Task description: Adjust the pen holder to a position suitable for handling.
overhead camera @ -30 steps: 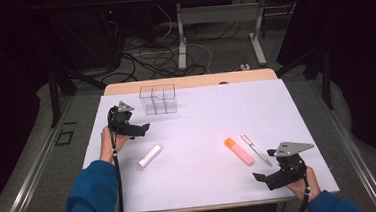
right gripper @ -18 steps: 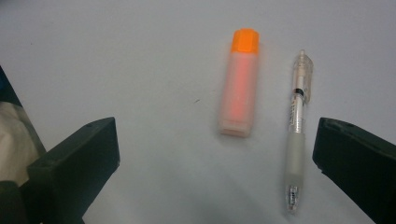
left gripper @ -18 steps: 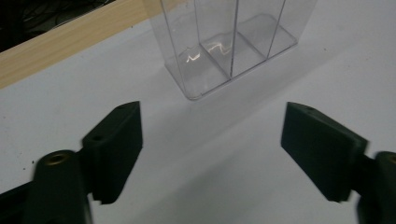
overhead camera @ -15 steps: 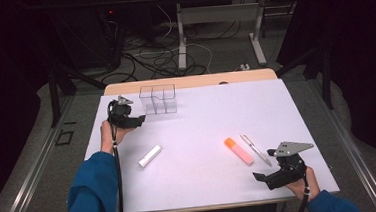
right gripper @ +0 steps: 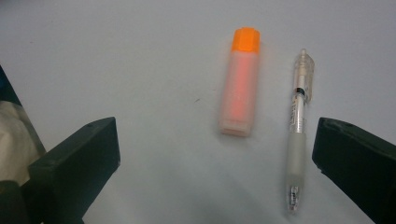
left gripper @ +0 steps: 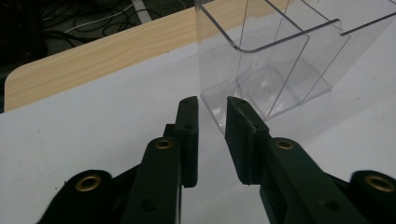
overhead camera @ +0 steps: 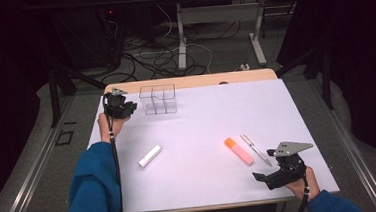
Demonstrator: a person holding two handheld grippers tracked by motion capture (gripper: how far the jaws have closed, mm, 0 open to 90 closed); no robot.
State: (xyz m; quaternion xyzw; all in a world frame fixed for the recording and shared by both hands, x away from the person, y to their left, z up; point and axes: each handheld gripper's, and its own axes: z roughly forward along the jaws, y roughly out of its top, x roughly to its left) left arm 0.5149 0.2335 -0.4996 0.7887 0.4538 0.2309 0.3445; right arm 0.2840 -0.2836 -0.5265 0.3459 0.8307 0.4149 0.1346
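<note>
**Two grippers at a white table with a clear box, a marker and a pen**

A person sits at a table (overhead camera: pixel 201 110) with a white top. Blue sleeves come in from the bottom of the high view.

The left gripper (overhead camera: pixel 121 106) is up at the far left part of the table. It sits just beside the clear box (overhead camera: pixel 158 98). In the left gripper view, the left gripper (left gripper: pixel 212 105) has its two black jaws close together, with only a thin gap between them. Nothing is held in that gap. The tips point at the near corner of the clear box (left gripper: pixel 280 56), which stands upright and has walls inside that split it into small parts. I cannot tell if the tips touch the box.

The right gripper (overhead camera: pixel 268 176) is down at the near right corner of the table. In the right gripper view, its jaws are spread wide apart and hold nothing. Between them, farther off on the table, lie an orange marker (right gripper: pixel 240 88) and a clear pen (right gripper: pixel 299 126). They lie side by side, near each other but not touching.

A white stick (overhead camera: pixel 150 156) lies flat on the table, well apart from the orange marker (overhead camera: pixel 238 150) and the clear pen (overhead camera: pixel 256 150).
</note>
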